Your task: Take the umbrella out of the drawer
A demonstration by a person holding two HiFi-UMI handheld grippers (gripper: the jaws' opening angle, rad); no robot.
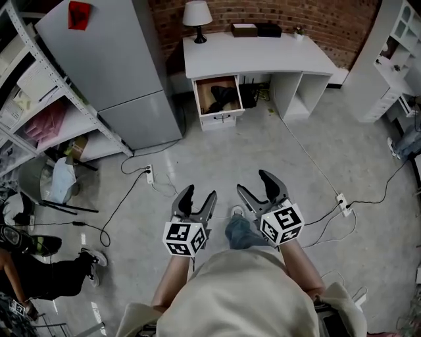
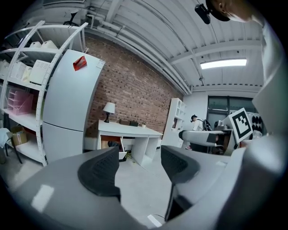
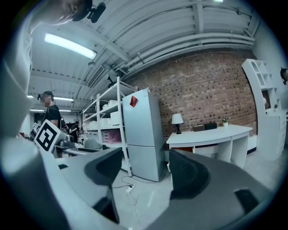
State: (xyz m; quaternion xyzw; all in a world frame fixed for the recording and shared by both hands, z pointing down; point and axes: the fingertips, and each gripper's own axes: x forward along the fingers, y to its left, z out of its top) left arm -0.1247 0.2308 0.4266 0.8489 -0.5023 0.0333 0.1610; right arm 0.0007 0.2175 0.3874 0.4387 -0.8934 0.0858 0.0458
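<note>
At the far left a white metal shelving rack (image 1: 46,79) carries boxes and bags; a person in dark clothes (image 1: 39,273) is low down at the floor's lower left corner. Beside the rack stands a tall grey refrigerator (image 1: 115,72) with a red object (image 1: 79,14) on its top. A white power strip (image 1: 149,174) and black cables (image 1: 118,204) lie on the grey concrete floor (image 1: 217,155) in front of it.

The left gripper (image 1: 199,194) is released, its jaws apart with only floor between them; the right gripper (image 1: 254,182), just beside it, is spread wider and holds nothing. Both point toward the desk and are well apart from it. A second white power strip (image 1: 343,201) lies to their right; a white open-shelved cabinet (image 1: 388,59) lines the right edge.

The white desk (image 1: 256,56) stands against the red brick wall (image 1: 316,20). Under its left end a white drawer (image 1: 218,117) is pulled out; the dark folded umbrella (image 1: 223,97) lies inside, filling much of it. A white table lamp (image 1: 197,18) stands at the desk's back left corner; a brown box (image 1: 244,29) and a black box (image 1: 268,29) sit along its back edge.

A broad strip of floor runs from the grippers to the drawer front; the refrigerator's corner bounds it on the left, and a white cable (image 1: 309,158) running from the desk to the second strip bounds it on the right.
</note>
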